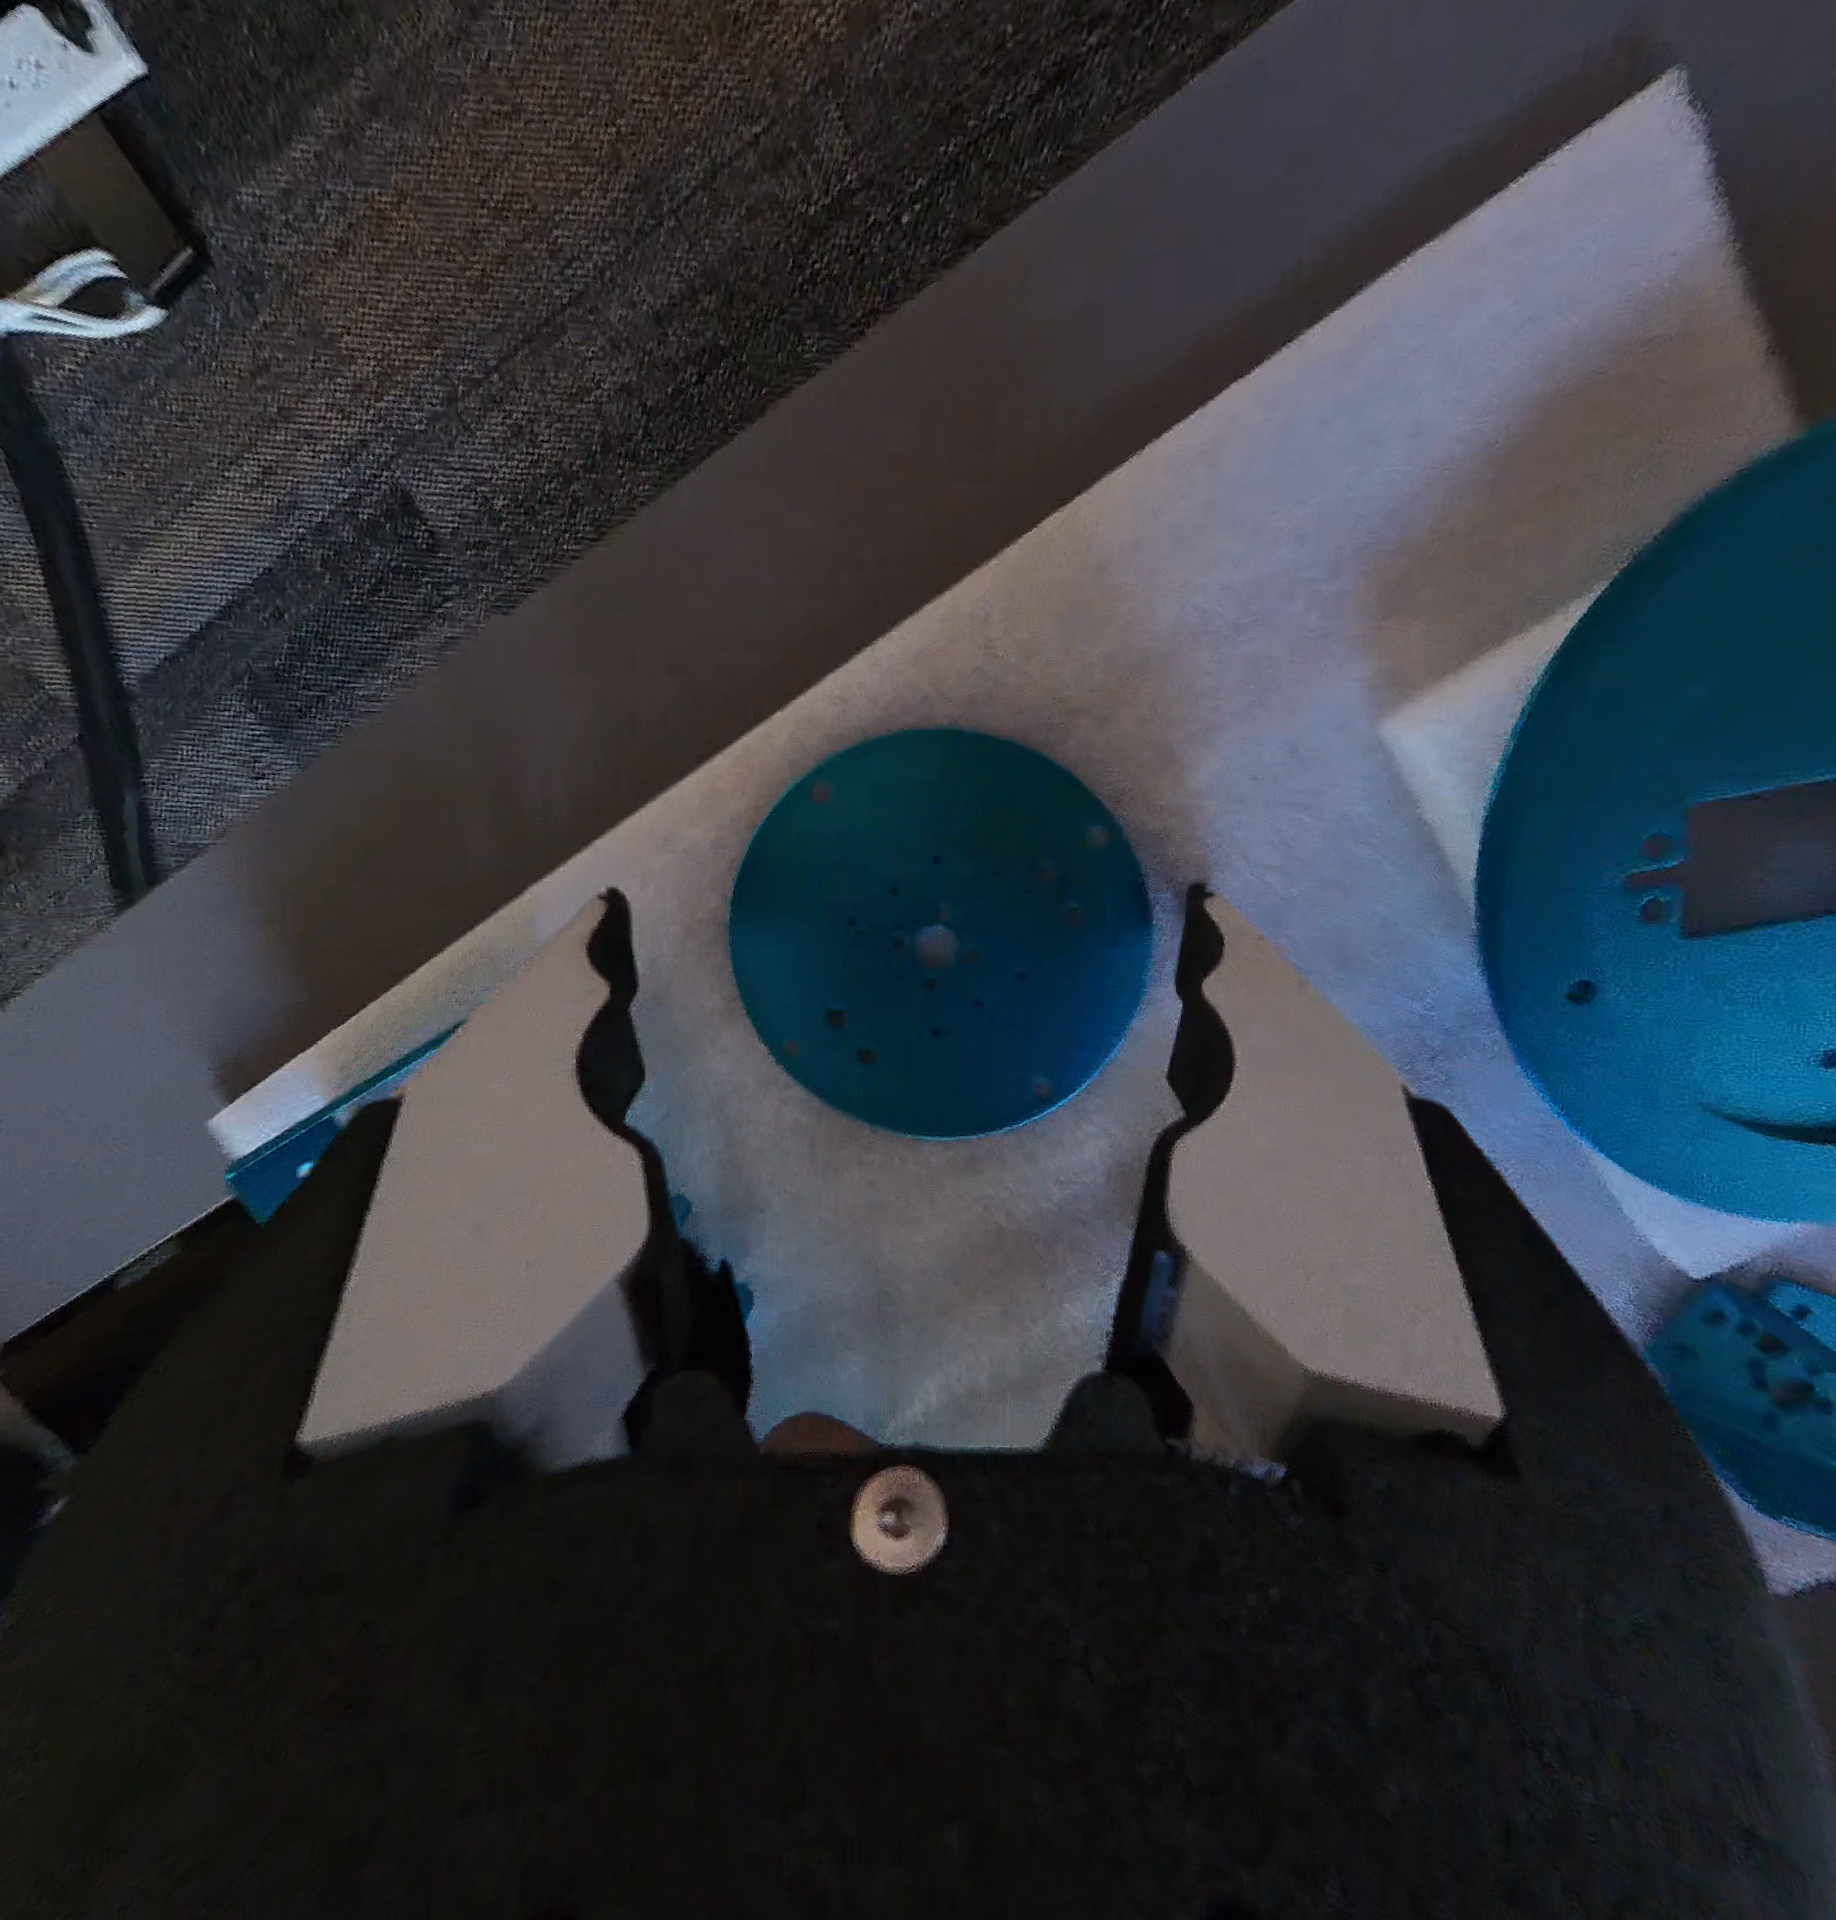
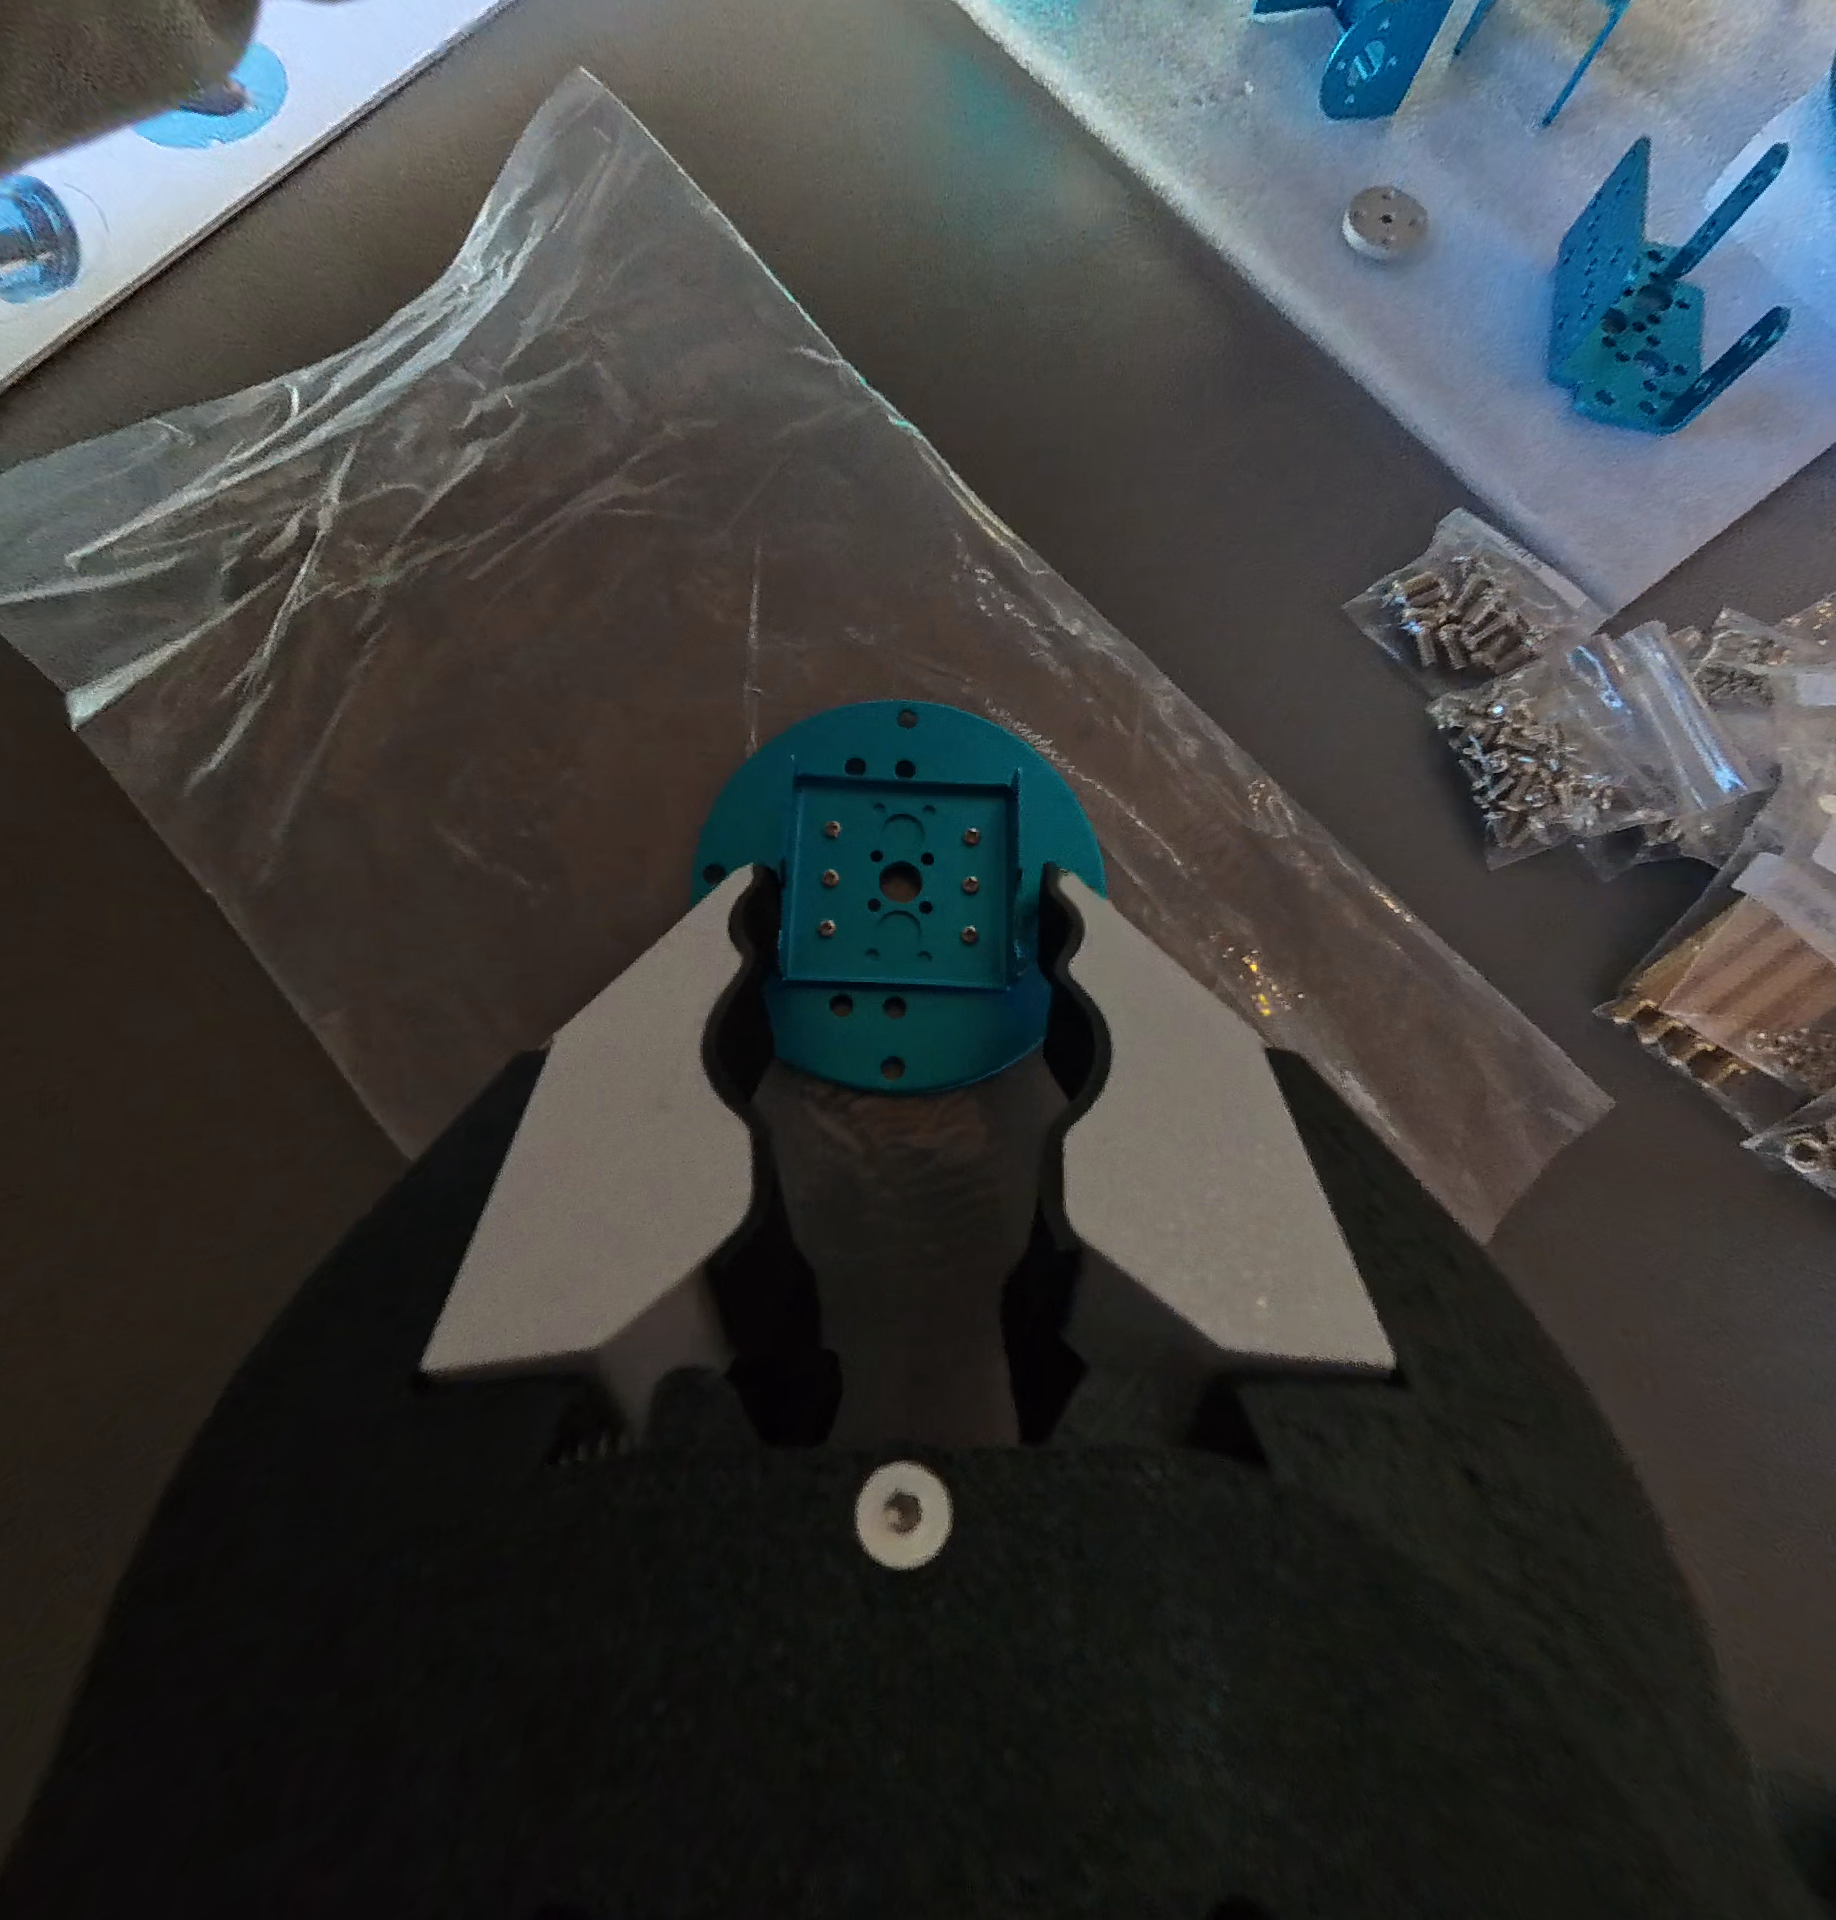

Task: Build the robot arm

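In the left wrist view my left gripper (image 1: 903, 904) is open and empty, its jaws wide apart over a small blue round plate (image 1: 940, 933) with several holes, which lies flat on a white foam sheet (image 1: 1309, 582). In the right wrist view my right gripper (image 2: 901, 883) is shut on a blue assembly (image 2: 898, 894): a square U-bracket fixed on a round blue disc. It holds the assembly above a clear plastic bag (image 2: 498, 582) that lies on the brown table (image 2: 1153, 364).
A large blue disc (image 1: 1703, 883) with slots and a blue perforated bracket (image 1: 1766, 1371) lie to the right on the foam. In the right wrist view, blue brackets (image 2: 1631, 312), a silver round hub (image 2: 1385, 218), bags of screws (image 2: 1558, 727) and a paper sheet (image 2: 166, 177) lie about. Carpet floor (image 1: 478, 364) lies beyond the table edge. The left gripper's tips are roughly 40 centimetres from the right gripper's. From either gripper's tips it is about 20 centimetres to the silver round hub (image 2: 1385, 218).
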Motion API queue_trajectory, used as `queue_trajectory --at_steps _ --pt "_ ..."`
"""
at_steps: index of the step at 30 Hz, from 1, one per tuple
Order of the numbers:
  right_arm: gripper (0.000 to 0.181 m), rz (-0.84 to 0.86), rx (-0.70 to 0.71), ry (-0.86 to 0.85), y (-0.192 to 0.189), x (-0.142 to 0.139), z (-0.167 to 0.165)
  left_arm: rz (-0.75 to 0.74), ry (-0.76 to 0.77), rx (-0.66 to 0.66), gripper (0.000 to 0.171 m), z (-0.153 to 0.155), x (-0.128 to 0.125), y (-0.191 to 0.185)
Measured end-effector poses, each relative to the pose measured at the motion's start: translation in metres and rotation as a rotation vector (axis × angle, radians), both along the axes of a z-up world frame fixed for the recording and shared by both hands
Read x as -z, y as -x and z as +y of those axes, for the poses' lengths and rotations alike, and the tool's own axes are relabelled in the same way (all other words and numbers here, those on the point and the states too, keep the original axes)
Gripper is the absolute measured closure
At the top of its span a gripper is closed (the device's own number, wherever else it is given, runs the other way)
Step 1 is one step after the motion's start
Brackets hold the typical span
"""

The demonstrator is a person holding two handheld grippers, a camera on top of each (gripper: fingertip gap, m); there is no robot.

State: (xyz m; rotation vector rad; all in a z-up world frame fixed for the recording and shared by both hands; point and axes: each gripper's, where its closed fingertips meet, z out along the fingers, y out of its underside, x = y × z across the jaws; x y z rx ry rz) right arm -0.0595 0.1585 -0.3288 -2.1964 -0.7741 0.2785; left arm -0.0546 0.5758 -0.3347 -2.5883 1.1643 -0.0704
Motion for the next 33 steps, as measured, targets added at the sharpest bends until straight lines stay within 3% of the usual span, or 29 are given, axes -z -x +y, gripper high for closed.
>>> queue_trajectory --at_steps 12,16,24,29,33 --pt "0.134 0.046 -0.011 0.016 0.003 -0.003 -0.001 -0.049 0.095 -0.037 0.074 -0.002 0.003 0.000" --pt "0.136 0.046 -0.005 0.015 0.000 -0.003 0.000 -0.051 0.088 -0.030 0.091 -0.001 0.000 0.003" --pt "0.138 0.040 -0.004 0.012 -0.001 -0.004 0.000 -0.036 0.069 -0.008 0.092 -0.001 -0.003 0.006" --pt "0.138 0.051 0.007 0.005 -0.005 -0.009 0.002 -0.087 0.069 -0.002 0.092 -0.006 -0.024 0.012" --pt "0.137 0.075 0.016 -0.003 -0.010 -0.016 0.004 -0.164 0.070 0.064 0.092 -0.038 -0.052 0.019"
